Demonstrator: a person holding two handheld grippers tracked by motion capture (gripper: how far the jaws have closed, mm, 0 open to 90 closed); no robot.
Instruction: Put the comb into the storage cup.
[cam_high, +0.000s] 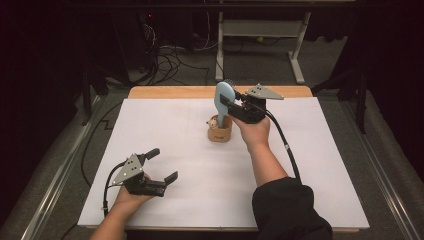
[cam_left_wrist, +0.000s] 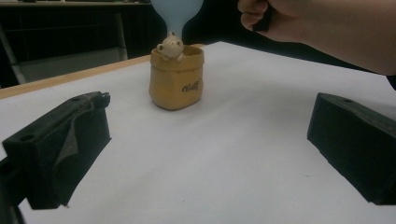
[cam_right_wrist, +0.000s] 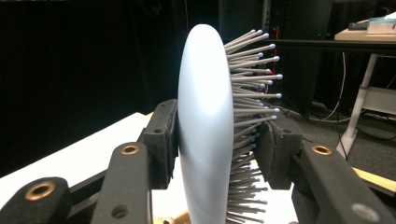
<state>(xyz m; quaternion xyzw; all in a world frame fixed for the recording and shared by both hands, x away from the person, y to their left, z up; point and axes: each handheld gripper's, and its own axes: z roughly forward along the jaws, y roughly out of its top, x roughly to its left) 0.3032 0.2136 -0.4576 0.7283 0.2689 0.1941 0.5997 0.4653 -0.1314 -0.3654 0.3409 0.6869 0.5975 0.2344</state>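
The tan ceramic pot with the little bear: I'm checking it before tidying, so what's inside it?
The light blue hairbrush stands in the tan ceramic pot, head up, clamped by the right gripper. Its handle and the pot's bottom are hidden.

One piece of writing shows: a dark cursive word on the front of the tan sack-shaped holder (cam_left_wrist: 176, 79), low on its side, seen in the left gripper view. Its letters are blurred; it may begin with a "C" or "W" and carry two tall strokes like "ll", but the word cannot be read for certain. In the high view it is a dark smudge.
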